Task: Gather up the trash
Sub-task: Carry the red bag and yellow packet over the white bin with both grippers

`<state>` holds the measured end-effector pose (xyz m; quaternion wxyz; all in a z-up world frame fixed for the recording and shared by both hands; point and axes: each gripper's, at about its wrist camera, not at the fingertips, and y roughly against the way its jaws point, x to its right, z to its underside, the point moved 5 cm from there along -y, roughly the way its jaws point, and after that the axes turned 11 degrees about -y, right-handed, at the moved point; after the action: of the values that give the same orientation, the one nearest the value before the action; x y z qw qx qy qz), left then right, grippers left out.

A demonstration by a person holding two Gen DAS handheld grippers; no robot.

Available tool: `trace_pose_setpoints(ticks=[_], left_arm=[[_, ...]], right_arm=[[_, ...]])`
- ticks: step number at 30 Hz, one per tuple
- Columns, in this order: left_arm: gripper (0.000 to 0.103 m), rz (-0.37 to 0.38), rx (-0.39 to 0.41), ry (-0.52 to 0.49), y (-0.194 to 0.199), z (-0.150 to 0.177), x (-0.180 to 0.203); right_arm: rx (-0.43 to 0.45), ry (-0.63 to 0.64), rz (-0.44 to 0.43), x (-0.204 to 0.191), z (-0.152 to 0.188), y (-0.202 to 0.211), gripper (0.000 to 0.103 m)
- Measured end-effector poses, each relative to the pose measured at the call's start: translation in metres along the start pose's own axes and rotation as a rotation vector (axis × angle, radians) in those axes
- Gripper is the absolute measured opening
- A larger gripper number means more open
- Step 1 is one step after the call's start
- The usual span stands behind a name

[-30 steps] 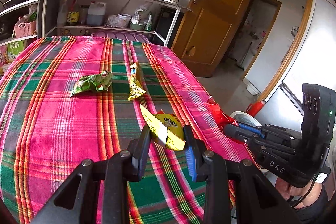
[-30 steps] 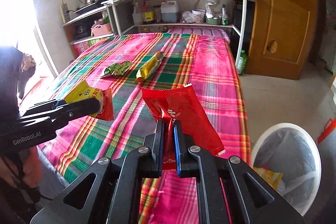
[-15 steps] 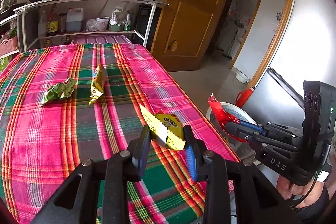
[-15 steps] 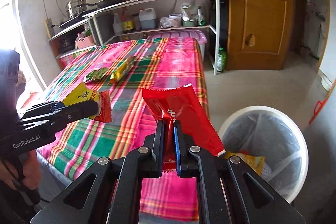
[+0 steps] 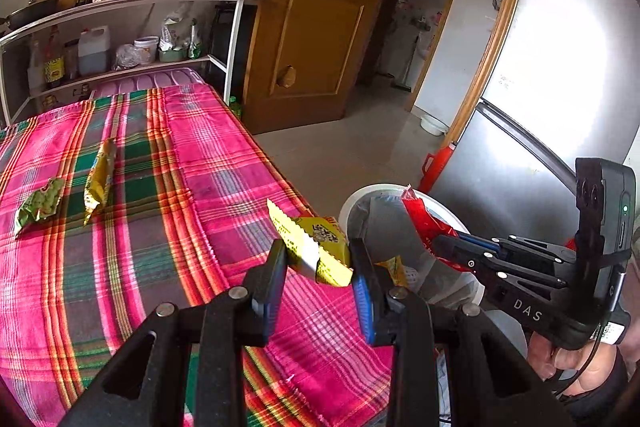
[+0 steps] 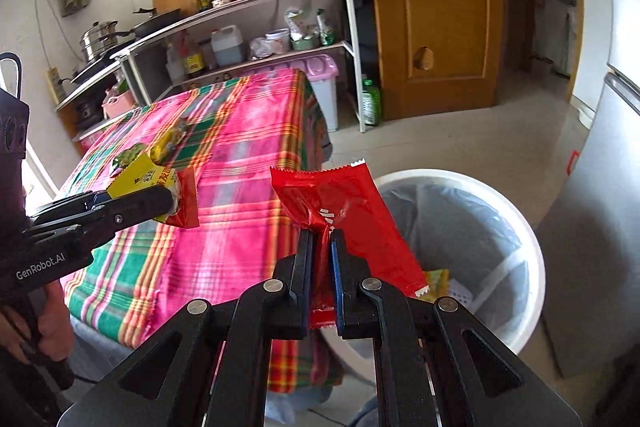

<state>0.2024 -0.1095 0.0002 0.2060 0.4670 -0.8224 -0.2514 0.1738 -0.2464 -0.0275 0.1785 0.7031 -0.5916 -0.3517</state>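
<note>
Grippers point(image 5: 316, 259) point(image 6: 320, 243) clamp wrappers, seemingly above bin point(image 6: 532, 247).

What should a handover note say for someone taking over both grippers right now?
Left gripper: shut on the yellow wrapper, above the table's near edge beside the bin.
Right gripper: shut on the red wrapper, held by the white trash bin.
Done: at least one yellowish piece already lies in the lined bin.
Left: drop both held wrappers in, then fetch the green wrapper and the gold wrapper lying on the plaid tablecloth.
</note>
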Motion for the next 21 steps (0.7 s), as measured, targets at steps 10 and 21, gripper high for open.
trace_pose_setpoints(ticks=[10,21], left_arm=[[0.033,0.063,-0.034,-0.039,-0.034,-0.01,0.028],[0.033,0.11,-0.093,-0.073,-0.072,-0.01,0.054]], right_arm=[[-0.009,-0.06,0.04,0.038,0.001,-0.004,0.009],[-0.032,-0.117,0.07,0.071,0.007,-0.01,0.009]])
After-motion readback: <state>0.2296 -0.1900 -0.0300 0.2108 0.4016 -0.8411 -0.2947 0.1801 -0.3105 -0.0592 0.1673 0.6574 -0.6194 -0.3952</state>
